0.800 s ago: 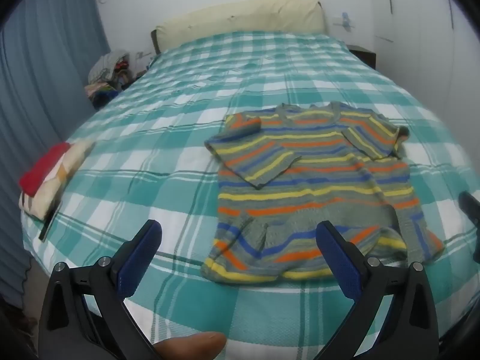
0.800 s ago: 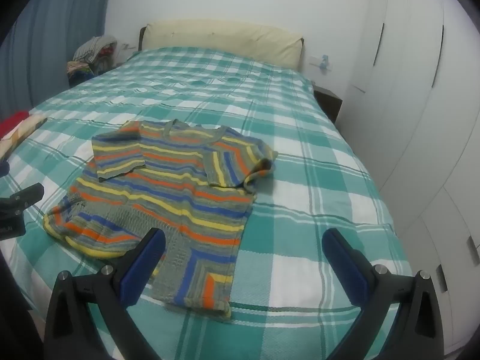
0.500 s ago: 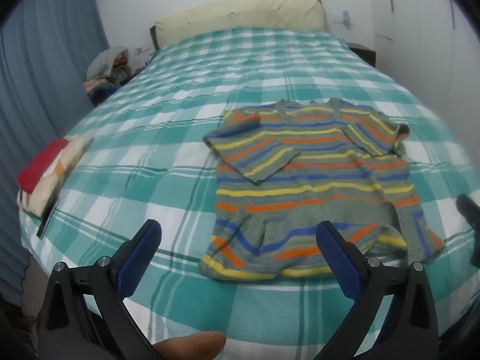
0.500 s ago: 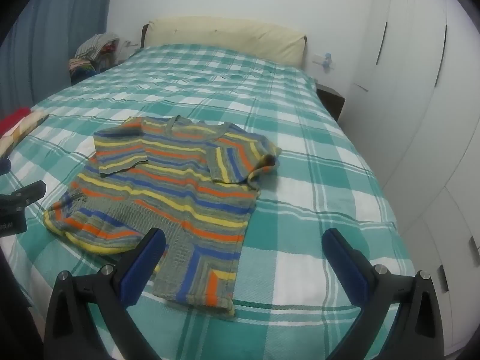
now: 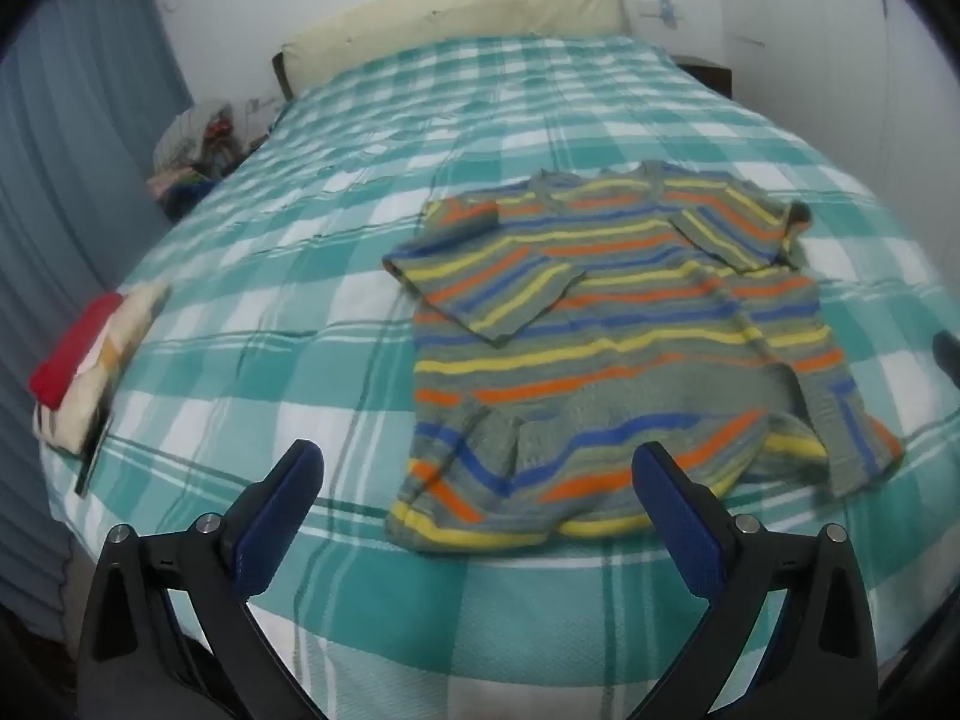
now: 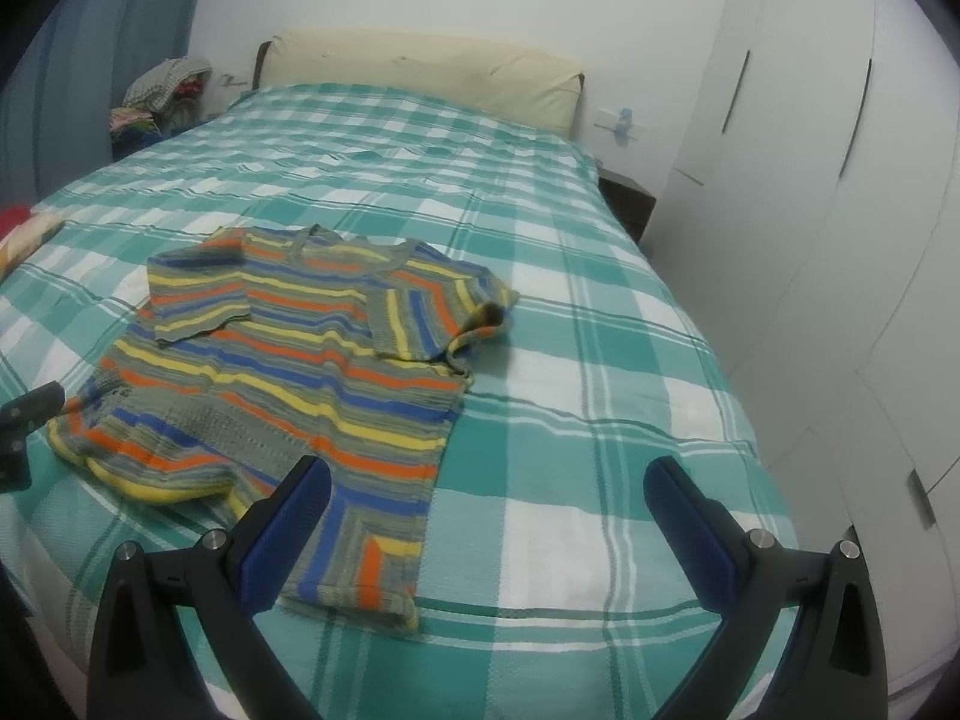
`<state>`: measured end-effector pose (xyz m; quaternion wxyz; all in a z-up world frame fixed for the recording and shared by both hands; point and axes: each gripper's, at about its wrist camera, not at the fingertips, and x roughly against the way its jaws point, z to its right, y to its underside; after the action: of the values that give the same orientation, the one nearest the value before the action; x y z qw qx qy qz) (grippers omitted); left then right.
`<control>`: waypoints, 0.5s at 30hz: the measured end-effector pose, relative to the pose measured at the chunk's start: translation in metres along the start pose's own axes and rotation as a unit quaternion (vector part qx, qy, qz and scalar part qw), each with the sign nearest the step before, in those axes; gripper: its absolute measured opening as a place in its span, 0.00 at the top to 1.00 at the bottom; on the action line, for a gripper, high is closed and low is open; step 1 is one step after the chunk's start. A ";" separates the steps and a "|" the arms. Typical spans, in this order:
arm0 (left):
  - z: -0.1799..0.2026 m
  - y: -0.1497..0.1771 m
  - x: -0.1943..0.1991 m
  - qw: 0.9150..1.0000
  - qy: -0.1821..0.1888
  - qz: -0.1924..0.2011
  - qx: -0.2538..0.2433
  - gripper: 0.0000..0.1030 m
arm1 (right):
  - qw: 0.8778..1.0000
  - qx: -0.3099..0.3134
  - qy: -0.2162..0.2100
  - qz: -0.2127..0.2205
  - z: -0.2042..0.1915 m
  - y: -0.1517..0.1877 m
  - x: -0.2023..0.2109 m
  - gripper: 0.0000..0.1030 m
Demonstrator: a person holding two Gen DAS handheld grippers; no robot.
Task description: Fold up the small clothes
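A small striped sweater (image 5: 618,348), grey with orange, yellow and blue bands, lies on the teal checked bed (image 5: 360,228). Both sleeves are folded in over the chest and the hem is rumpled. It also shows in the right wrist view (image 6: 300,372). My left gripper (image 5: 477,480) is open and empty, hovering above the bed's near edge just in front of the hem. My right gripper (image 6: 486,492) is open and empty, above the sweater's lower right corner.
A folded red and cream pile (image 5: 90,354) lies at the bed's left edge. A cream headboard (image 5: 456,18) stands at the far end. Clothes are heaped on a side stand (image 5: 192,150). White wardrobe doors (image 6: 840,210) line the right side. Blue curtain at left.
Both views have shifted slightly; the sweater sits a little lower and closer in the right wrist view. Both grippers stay open. The sweater has not moved.
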<state>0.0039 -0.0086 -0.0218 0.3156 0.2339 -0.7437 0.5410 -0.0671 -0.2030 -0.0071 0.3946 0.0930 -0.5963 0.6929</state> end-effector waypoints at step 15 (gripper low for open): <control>0.008 0.002 -0.004 0.998 0.059 -0.007 -0.017 0.00 | 1.000 0.004 0.011 -0.005 0.002 0.004 -0.005 0.00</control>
<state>0.0038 -0.0153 -0.0275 0.3672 0.2014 -0.7311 0.5386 -0.0668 -0.2066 -0.0126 0.4041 0.0897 -0.5890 0.6940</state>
